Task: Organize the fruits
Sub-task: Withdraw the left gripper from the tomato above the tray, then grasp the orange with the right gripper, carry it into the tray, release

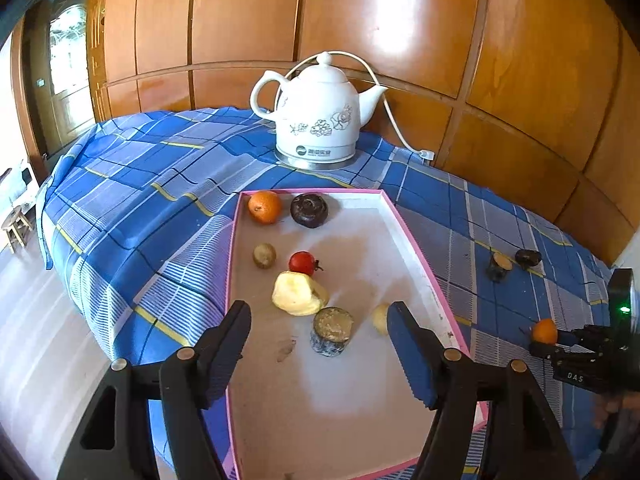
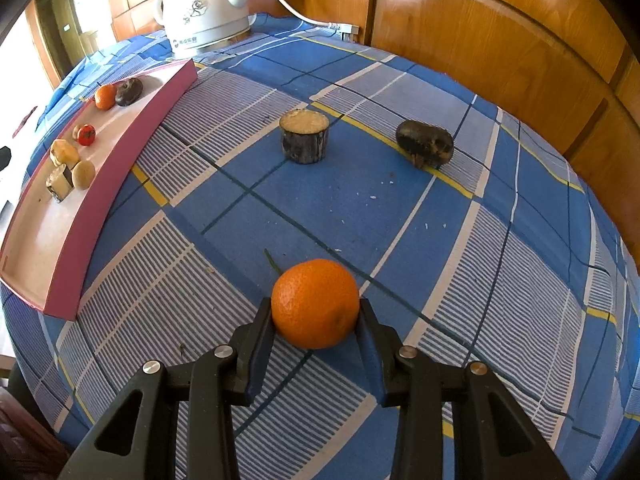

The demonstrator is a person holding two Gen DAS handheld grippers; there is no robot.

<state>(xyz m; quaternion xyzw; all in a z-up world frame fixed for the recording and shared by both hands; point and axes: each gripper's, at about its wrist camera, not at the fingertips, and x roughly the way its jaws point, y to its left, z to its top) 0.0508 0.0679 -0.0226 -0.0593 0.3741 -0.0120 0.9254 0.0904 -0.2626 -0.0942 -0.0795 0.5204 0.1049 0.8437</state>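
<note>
Fruit was already gathered in the pink-edged tray (image 1: pixel 416 248), which filled the centre of the left wrist view. At its far end, upper left of the tray, sat a small orange (image 1: pixel 264 207) beside a dark, wrinkled round fruit (image 1: pixel 309 209). Lower down came a small tan ball (image 1: pixel 264 255), a glossy red cherry tomato (image 1: pixel 303 263), a pale yellow peeled piece (image 1: pixel 298 294) and a short cylinder with dark bark-like skin and a cut pale top (image 1: pixel 331 331). Your left gripper (image 1: pixel 318 354) hung above the near part of the tray with its blue-padded jaws apart and nothing between them; I judge you had it there because the cylinder just ahead was newly set down.

In the right wrist view the tray lay along the left edge, so the sorting place was near. In the middle of the frame, on the blue checked cloth (image 2: pixel 460 280), stood a second cut cylinder (image 2: pixel 305 142), and to its right a dark lumpy fruit (image 2: pixel 425 144), both not yet sorted. At the lower centre your right gripper (image 2: pixel 316 322) was closed on the mandarin (image 2: pixel 315 303), one pad on each side of its dimpled skin. The grip looked gentle, probably so the soft peel was not crushed before you carried it to the tray.
</note>
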